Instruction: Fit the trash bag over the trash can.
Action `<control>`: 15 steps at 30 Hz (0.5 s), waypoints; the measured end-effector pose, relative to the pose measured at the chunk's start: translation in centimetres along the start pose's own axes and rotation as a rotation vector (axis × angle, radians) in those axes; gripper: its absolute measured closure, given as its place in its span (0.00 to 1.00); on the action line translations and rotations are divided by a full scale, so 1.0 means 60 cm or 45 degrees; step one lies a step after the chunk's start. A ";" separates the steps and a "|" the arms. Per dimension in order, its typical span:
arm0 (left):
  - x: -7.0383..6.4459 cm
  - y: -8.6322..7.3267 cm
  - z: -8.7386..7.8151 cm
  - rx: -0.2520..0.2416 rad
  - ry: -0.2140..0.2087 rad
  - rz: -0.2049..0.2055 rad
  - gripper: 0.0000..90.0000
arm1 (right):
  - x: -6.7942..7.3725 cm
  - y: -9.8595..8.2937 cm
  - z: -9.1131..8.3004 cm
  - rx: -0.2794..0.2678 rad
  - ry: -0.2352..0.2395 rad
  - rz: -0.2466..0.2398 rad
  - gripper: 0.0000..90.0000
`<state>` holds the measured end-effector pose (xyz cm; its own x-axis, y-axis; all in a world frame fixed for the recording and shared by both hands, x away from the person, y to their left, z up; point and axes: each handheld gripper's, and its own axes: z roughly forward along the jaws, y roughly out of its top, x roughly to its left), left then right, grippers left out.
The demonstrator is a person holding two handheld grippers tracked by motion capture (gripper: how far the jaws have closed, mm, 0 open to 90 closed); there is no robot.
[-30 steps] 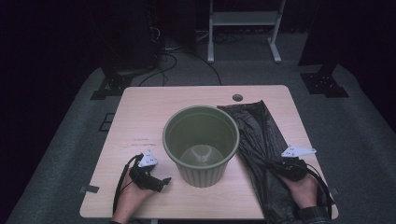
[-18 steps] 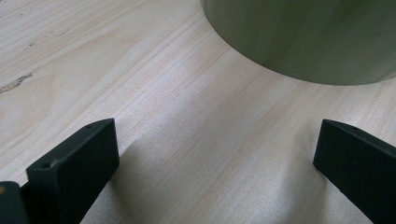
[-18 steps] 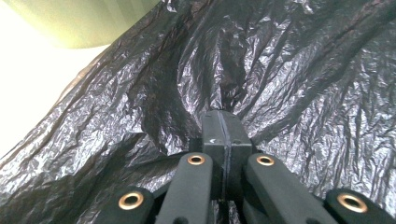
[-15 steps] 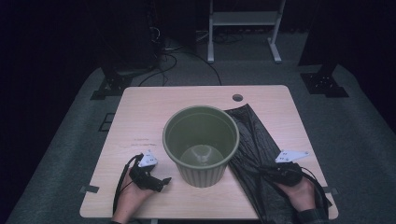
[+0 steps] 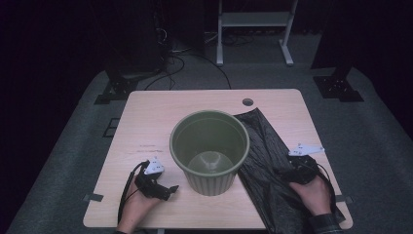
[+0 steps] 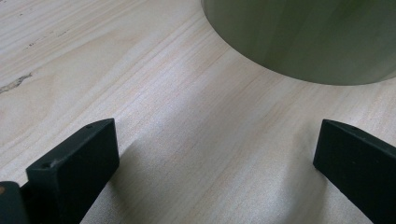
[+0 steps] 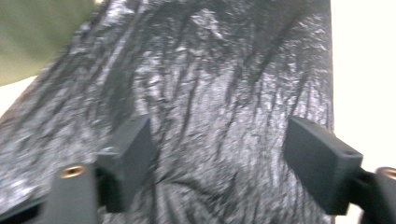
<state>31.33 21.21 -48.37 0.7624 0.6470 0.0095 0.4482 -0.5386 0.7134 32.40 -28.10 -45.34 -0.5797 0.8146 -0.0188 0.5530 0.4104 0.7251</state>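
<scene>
An empty olive-green bin [image 5: 210, 151] stands upright in the middle of the wooden table [image 5: 146, 126]. A crinkled black plastic bag [image 5: 265, 161] lies flat on the table to the bin's right, reaching the near edge. My right gripper [image 5: 285, 174] rests low over the bag, jaws open, with the bag [image 7: 219, 93] spread between and beyond them. My left gripper [image 5: 170, 190] sits on the bare table near the front left, open with nothing between its jaws; the bin's wall [image 6: 308, 37] curves just ahead of it.
A round cable hole [image 5: 247, 102] sits near the table's far edge. Beyond the table are a white-framed stand [image 5: 253, 29] and dark equipment with cables on the grey floor. Bare tabletop stretches left of and behind the bin.
My right gripper has slid left and slightly toward the near edge over the bag. The left gripper has stayed put.
</scene>
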 end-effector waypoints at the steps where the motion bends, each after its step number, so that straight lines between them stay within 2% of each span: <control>1: 0.000 0.000 0.000 0.000 0.000 0.001 0.00 | -0.004 0.001 0.005 0.011 -0.009 0.006 0.18; 2: 0.000 0.000 0.000 0.000 0.000 0.001 0.00 | -0.007 0.002 0.008 0.022 -0.008 0.008 0.18; 4: 0.000 0.000 0.000 0.000 0.000 0.000 0.00 | -0.017 0.002 0.018 0.024 -0.038 0.017 0.10; 7: 0.000 0.000 0.000 0.000 0.000 0.001 0.00 | -0.034 -0.002 0.031 0.061 -0.045 0.057 0.10; 11: 0.000 0.000 0.000 0.000 0.000 0.001 0.00 | -0.051 -0.010 0.046 0.106 -0.020 0.121 0.10; 15: 0.000 0.000 0.000 0.000 0.000 0.000 0.00 | -0.057 -0.013 0.046 0.110 -0.038 0.135 0.10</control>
<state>31.33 21.21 -48.37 0.7626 0.6468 0.0096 0.4479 -0.5387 0.7136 35.59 -30.09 -47.77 -0.4981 0.8665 0.0330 0.6604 0.3544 0.6620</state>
